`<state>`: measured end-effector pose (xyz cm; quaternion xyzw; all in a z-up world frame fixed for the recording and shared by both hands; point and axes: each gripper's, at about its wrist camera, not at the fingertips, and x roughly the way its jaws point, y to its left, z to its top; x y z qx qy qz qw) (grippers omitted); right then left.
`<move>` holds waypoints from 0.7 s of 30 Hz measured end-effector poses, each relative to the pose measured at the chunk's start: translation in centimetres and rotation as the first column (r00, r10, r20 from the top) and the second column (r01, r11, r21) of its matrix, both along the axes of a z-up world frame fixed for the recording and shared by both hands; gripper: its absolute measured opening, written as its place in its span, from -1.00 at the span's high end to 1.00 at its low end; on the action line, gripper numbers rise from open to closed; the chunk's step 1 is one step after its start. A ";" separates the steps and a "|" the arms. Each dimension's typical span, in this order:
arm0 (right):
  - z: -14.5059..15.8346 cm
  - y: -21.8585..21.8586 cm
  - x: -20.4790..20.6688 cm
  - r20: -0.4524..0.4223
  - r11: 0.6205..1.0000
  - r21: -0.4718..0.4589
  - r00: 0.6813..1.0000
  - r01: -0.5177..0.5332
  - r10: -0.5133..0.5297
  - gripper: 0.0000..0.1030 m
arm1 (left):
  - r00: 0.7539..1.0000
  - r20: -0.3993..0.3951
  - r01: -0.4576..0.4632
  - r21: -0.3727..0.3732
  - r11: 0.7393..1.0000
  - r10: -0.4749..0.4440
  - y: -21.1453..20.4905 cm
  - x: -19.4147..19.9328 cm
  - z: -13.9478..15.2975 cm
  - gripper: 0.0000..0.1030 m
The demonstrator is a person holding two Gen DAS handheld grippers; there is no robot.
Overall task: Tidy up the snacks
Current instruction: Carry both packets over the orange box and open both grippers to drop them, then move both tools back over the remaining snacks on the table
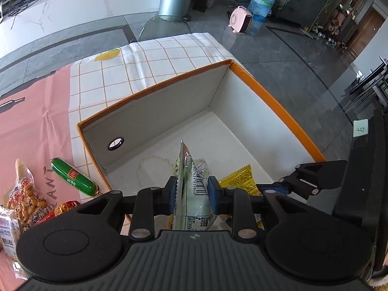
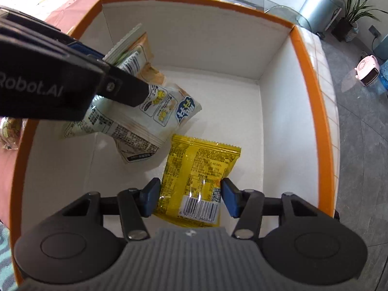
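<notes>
An orange-rimmed box (image 1: 278, 101) with white inner walls stands on the table; it also shows in the right wrist view (image 2: 308, 55). My left gripper (image 1: 192, 190) is shut on a pale green-and-white snack packet (image 1: 194, 184) and holds it inside the box; the same packet (image 2: 150, 111) and the left gripper's fingers (image 2: 121, 87) show in the right wrist view. My right gripper (image 2: 189, 198) is open, its pads on either side of a yellow snack packet (image 2: 196, 172) that lies on the box floor. The yellow packet (image 1: 238, 180) also shows beside the left gripper.
Left of the box on the pink cloth lie a green sausage (image 1: 72, 177), a bag of nuts (image 1: 26, 194), a red packet (image 1: 65, 206) and a white packet (image 1: 8, 232). A checked cloth (image 1: 150, 60) covers the far table. The right gripper's body (image 1: 359, 169) is at the right.
</notes>
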<state>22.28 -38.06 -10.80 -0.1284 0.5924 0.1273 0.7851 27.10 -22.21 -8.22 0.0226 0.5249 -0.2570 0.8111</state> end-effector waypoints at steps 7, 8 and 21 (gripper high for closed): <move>-1.0 -0.8 1.6 -0.047 0.999 0.035 0.998 0.041 -0.040 -0.06 | 1.000 0.011 -0.014 0.034 0.999 0.014 0.1 0.3 0.2 0.26; -1.0 -0.8 1.7 -0.049 0.998 0.035 0.998 0.047 -0.046 -0.12 | 1.000 0.015 -0.016 0.036 0.999 0.016 0.2 0.4 0.3 0.16; 2.2 -0.9 0.1 0.009 0.997 0.012 0.997 0.077 -0.077 -0.52 | 0.992 0.123 -0.015 -0.045 0.999 0.021 2.7 -2.1 5.9 -0.33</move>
